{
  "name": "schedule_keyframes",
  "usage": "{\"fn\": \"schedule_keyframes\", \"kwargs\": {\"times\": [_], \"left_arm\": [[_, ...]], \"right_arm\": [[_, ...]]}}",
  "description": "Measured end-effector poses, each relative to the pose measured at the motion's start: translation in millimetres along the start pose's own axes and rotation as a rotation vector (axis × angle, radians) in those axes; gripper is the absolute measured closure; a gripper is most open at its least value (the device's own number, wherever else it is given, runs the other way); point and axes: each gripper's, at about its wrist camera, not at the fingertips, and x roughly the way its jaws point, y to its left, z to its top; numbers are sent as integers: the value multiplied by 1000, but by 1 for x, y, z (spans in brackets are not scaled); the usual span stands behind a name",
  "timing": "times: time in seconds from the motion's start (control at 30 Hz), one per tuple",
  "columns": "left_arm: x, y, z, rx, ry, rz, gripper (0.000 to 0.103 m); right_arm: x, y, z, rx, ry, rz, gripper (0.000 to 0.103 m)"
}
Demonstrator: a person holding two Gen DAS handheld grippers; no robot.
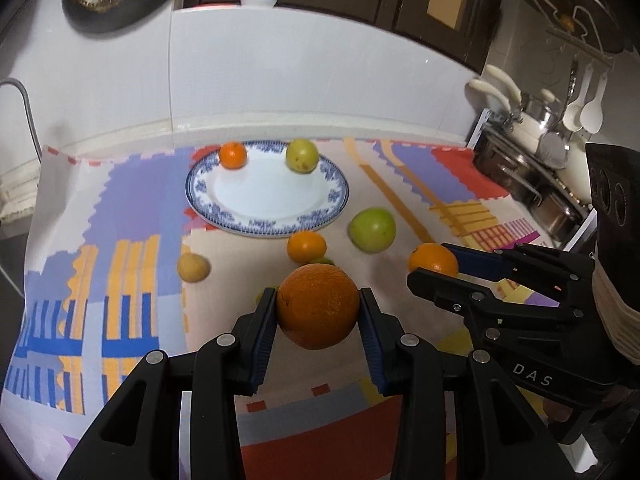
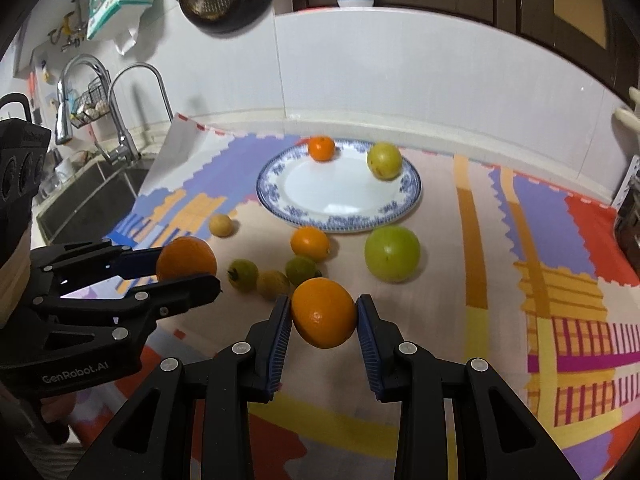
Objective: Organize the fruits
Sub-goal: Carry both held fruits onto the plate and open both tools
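Observation:
My left gripper [image 1: 318, 308] is shut on a large orange [image 1: 318, 306] and holds it above the mat; it also shows in the right wrist view [image 2: 186, 260]. My right gripper [image 2: 323, 314] is shut on a smaller orange [image 2: 323, 313], seen in the left wrist view [image 1: 432, 260] too. A blue-rimmed white plate [image 1: 240, 220] [image 2: 280, 196] at the back holds a small orange [image 2: 321, 148] and a yellow-green fruit [image 2: 384, 161]. On the mat lie a green apple [image 2: 392, 254], an orange [image 2: 310, 243], a small yellow fruit [image 2: 221, 225] and several small green-yellow fruits [image 2: 272, 276].
A colourful patterned mat [image 2: 500, 280] covers the counter. A sink with two taps [image 2: 100, 184] is at the left. Steel pots and a rack [image 1: 532, 168] stand at the right. A white tiled wall [image 1: 300, 80] runs behind the plate.

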Motion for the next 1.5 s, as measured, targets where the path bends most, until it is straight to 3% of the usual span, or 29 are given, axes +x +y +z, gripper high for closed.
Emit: {"fn": "schedule_keyframes", "kwargs": {"times": [0.7, 1.5], "left_arm": [[-31, 20, 40, 45, -126, 2, 64], [18, 59, 112, 84, -129, 60, 64]], "right_arm": [[-23, 20, 44, 7, -145, -44, 69], [28, 4, 120, -31, -149, -71, 69]]}}
